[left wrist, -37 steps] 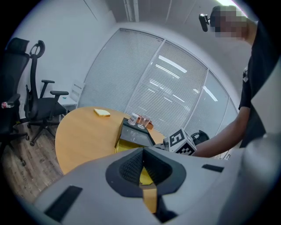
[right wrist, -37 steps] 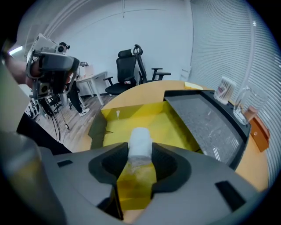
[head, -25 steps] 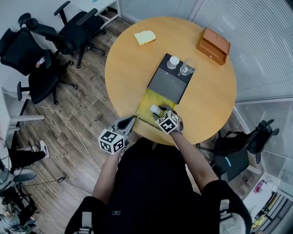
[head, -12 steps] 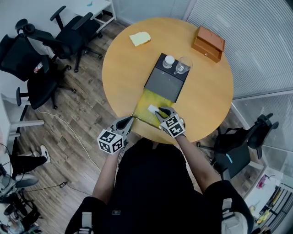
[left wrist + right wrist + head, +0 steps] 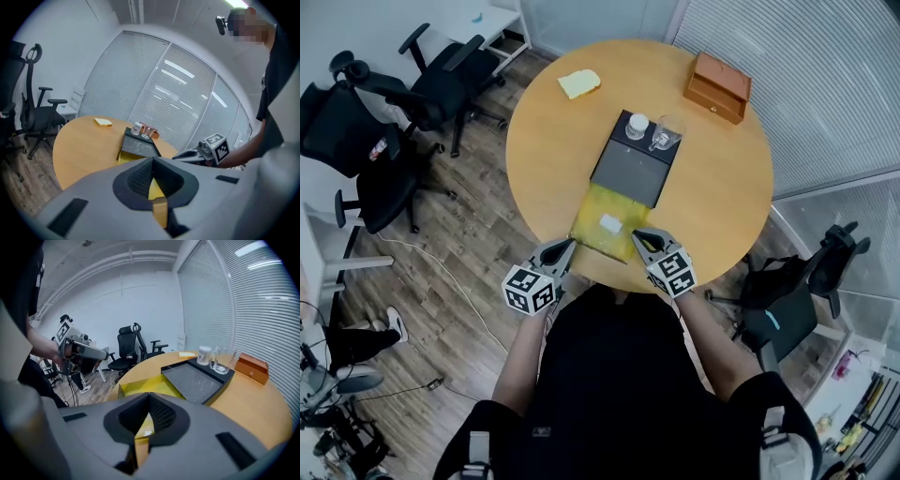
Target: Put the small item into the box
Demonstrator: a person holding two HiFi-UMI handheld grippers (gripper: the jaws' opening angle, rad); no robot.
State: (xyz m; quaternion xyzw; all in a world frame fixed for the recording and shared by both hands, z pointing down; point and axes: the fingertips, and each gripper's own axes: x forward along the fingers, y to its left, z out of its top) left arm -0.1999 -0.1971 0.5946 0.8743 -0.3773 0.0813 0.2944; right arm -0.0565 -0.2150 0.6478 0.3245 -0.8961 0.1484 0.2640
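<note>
A small white item (image 5: 610,223) lies inside the open yellow box (image 5: 591,234) at the near side of the round table (image 5: 544,141). My right gripper (image 5: 641,238) hovers just right of the box's near corner, shut with nothing in it. Through its own jaws the white item (image 5: 147,432) shows on the yellow box (image 5: 140,387) floor. My left gripper (image 5: 557,251) is at the table's near edge, left of the box, jaws together and empty. From the left gripper view, the right gripper (image 5: 187,154) hangs beside the box (image 5: 123,157).
A black tray (image 5: 630,170) beyond the box carries a bottle (image 5: 637,126) and a glass (image 5: 664,133). A brown wooden case (image 5: 717,87) sits far right and a pale yellow pad (image 5: 579,83) far left. Office chairs (image 5: 384,103) stand on the floor to the left.
My right gripper drew back from inside the yellow box toward the table's near edge and its jaws closed empty. The white item stayed in the box. The left gripper held still.
</note>
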